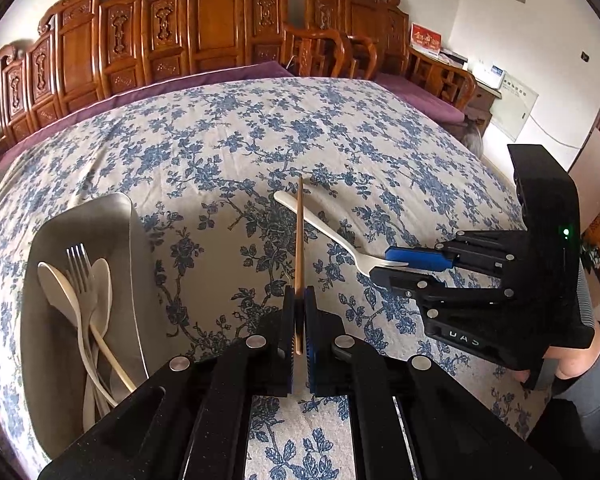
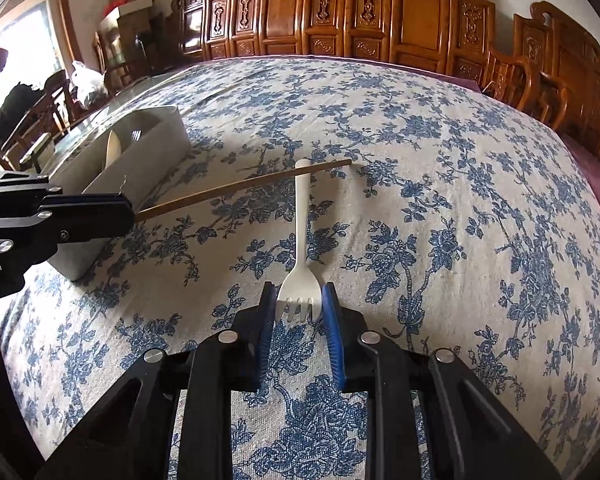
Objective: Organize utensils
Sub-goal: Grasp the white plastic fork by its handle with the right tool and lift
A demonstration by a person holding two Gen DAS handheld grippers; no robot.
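Observation:
My left gripper [image 1: 299, 300] is shut on a brown wooden chopstick [image 1: 299, 236], which points away across the table and crosses over the handle of a white plastic fork [image 1: 324, 228]. My right gripper [image 2: 298, 304] is shut on the white fork [image 2: 302, 216] at its tined head, low at the tablecloth. The chopstick [image 2: 244, 186] and the left gripper [image 2: 128, 210] show at the left in the right wrist view. The right gripper [image 1: 384, 266] shows at the right in the left wrist view. A grey tray [image 1: 48, 344] at the left holds spoons, a metal fork and a chopstick.
The table carries a blue floral cloth [image 1: 220, 140]. The grey tray [image 2: 148, 168] stands left in the right wrist view. Carved wooden chairs [image 1: 204, 20] line the far side. A person's hand [image 1: 580, 364] holds the right gripper.

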